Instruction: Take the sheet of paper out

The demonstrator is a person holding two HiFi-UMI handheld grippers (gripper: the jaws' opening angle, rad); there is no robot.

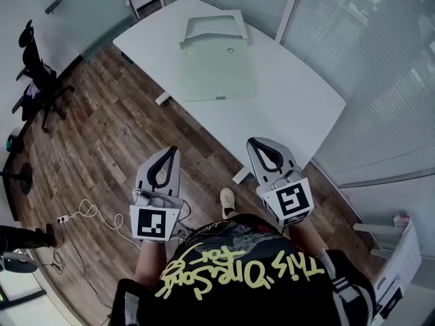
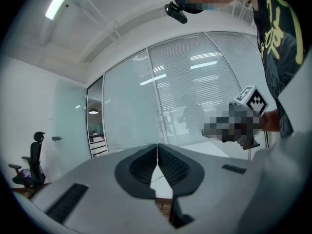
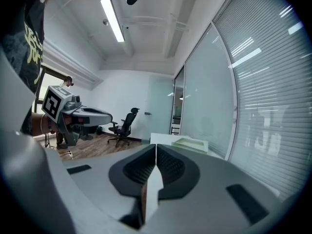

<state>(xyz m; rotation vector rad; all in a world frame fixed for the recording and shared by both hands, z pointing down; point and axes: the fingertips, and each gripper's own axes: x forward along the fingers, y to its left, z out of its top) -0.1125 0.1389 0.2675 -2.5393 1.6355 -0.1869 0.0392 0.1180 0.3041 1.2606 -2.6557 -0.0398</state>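
Altogether two claws show, and both are pressed together with nothing between them: the left claw and the right claw each have their dark ribbed pads meeting along a thin line in their own gripper views. Each carries one marker cube, so two cubes. They are held side by side over the wooden floor, the right one just short of the near edge of the single white tabletop.

One pale green folder lies flat on that tabletop, toward its far end and well apart from both claws. It looks matt and smooth, roughly square, with a small round mark near the middle and a lighter framed flap raised at its far edge. The sheet of paper cannot be told apart from the folder in any view.

One black office chair stands at the far left, and one white cable lies curled on the floor beside the left claw
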